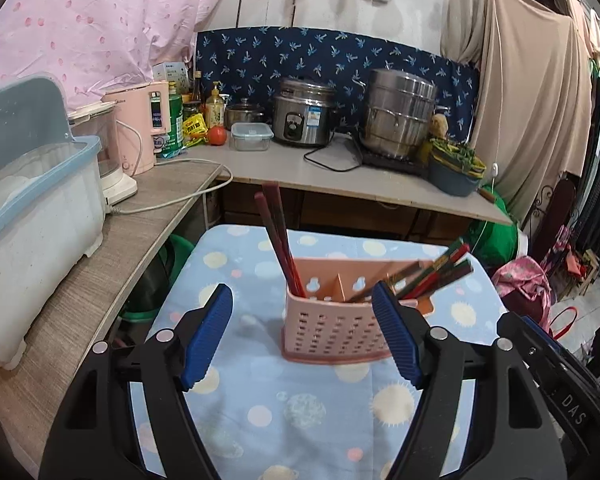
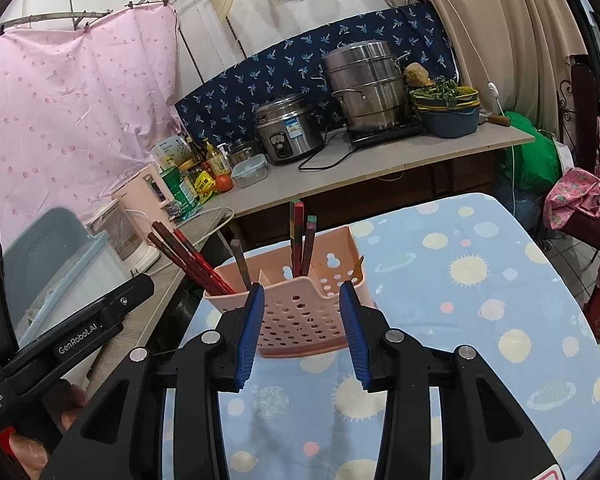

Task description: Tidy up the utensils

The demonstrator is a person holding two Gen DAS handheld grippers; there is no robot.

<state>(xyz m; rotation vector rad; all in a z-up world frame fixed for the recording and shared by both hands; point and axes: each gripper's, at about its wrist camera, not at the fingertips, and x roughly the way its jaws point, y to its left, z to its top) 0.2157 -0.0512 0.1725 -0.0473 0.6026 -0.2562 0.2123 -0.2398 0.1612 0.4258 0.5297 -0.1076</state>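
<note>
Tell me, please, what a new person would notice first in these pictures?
First, the pink utensil holder standing on the blue planet-print cloth, with red chopsticks leaning out of its compartments. Both the left gripper and the right gripper are open in front of it. Behind, steel pots crowd the counter.

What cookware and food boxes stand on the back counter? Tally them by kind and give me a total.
On the back counter:
Rice cooker: 1
Stacked steel steamer: 1
Small lidded pot: 1
Clip-lid food container: 1
Total: 4
</note>
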